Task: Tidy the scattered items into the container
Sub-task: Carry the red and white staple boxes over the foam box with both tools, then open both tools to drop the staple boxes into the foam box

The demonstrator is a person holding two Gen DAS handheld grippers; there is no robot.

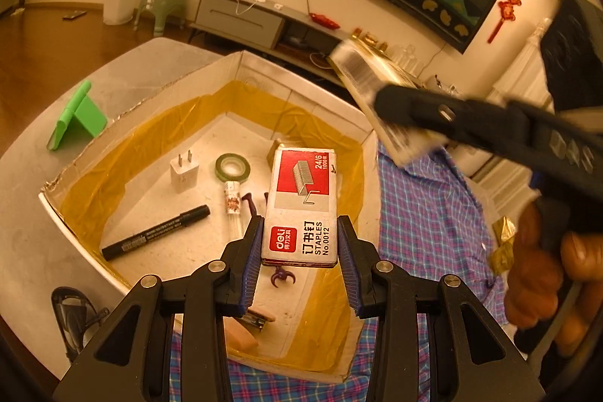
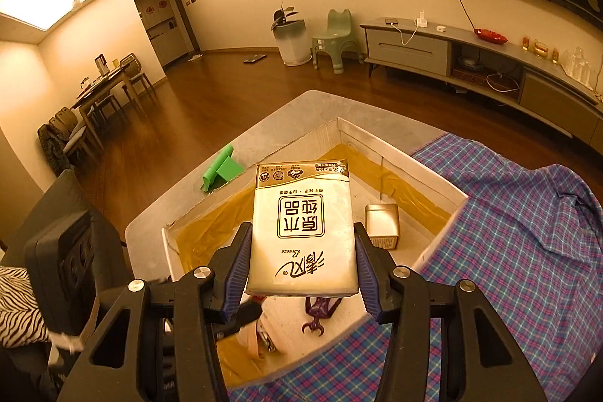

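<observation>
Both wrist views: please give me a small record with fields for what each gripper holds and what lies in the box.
left gripper: shut on staples box, above the cardboard box
right gripper: shut on tissue pack, above the same box
inside box: black marker, white charger plug, green tape roll, purple toy
outside box: green phone stand, plaid cloth

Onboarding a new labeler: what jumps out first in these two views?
Each gripper holds a load over the open box: the left gripper clamps a red-and-white staples box, the right gripper a tissue pack. Next is the clutter on the box floor: a black marker, a white plug and a green tape roll. A green stand sits on the table outside the box.
</observation>
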